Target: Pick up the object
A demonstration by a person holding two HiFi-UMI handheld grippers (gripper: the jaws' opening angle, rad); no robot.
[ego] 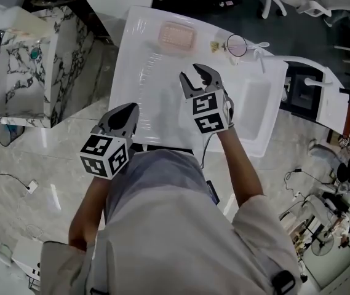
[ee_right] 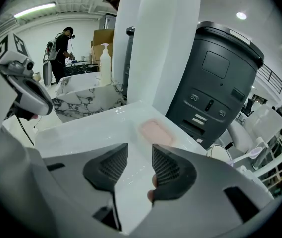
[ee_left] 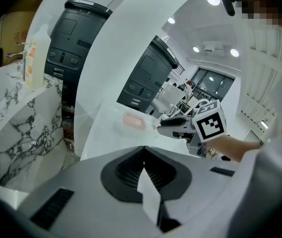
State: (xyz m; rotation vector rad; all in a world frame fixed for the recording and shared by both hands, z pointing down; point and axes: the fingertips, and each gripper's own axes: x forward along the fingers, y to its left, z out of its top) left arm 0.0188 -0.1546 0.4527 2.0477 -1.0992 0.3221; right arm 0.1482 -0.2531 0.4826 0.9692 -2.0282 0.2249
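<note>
Right gripper [ego: 197,77] apart, left gripper [ego: 125,112] together; the flat pink rectangular pad [ego: 176,37] may be skidded by one-sided contact.

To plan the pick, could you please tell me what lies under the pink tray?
The pink tray lies flat on the white counter. The tray itself covers the patch directly beneath it, so nothing more shows there.

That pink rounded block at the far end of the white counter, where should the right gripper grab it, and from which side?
Probably across its shorter width, pads on the two long edges of the pink block, coming down from above: it lies flat and low on the white counter, leaving little side face. The right gripper is open, short of it.
</note>
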